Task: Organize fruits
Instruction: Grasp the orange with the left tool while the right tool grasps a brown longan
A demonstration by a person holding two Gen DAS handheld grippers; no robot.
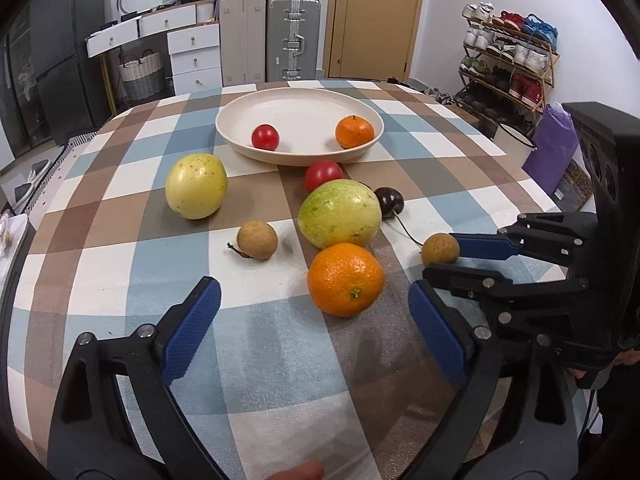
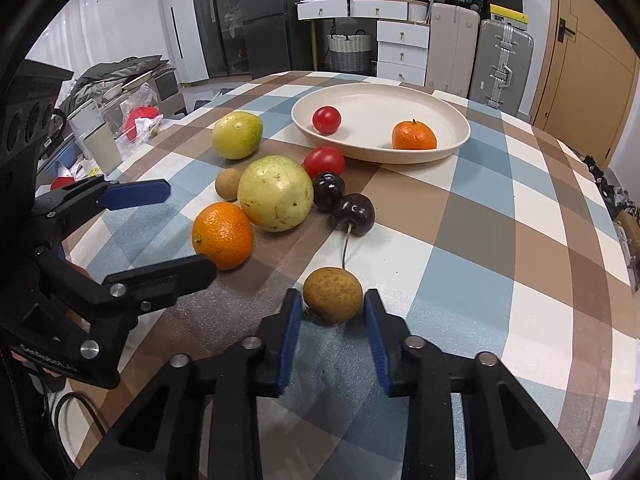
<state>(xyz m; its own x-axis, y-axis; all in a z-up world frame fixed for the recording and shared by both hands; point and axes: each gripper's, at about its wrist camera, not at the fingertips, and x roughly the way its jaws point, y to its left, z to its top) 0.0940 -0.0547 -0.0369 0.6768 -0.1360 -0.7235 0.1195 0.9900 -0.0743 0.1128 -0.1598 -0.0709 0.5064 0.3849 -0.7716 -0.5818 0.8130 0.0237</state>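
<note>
The longan (image 2: 333, 294) lies on the worktop (image 2: 460, 240) between the pads of the right tongs (image 2: 333, 306), which have closed to its sides; whether both pads already press it is hard to tell, though they look to touch. I judge it light and small, with a thin, brittle, rough shell that gives grip but may crack if squeezed hard. It is round and will roll or squirt out if pinched off-centre, so hold it across its widest part, clear of the stub at its base. A cherry (image 2: 352, 215) sits just beyond, its stalk reaching toward the longan. To the left an orange (image 2: 222, 235) and a guava (image 2: 275, 193) touch each other. The left tongs (image 1: 314, 320) stand wide and empty, just short of that orange. The plate (image 2: 448, 148) farther back holds a tomato (image 2: 327, 119) and a mandarin (image 2: 413, 135).
</note>
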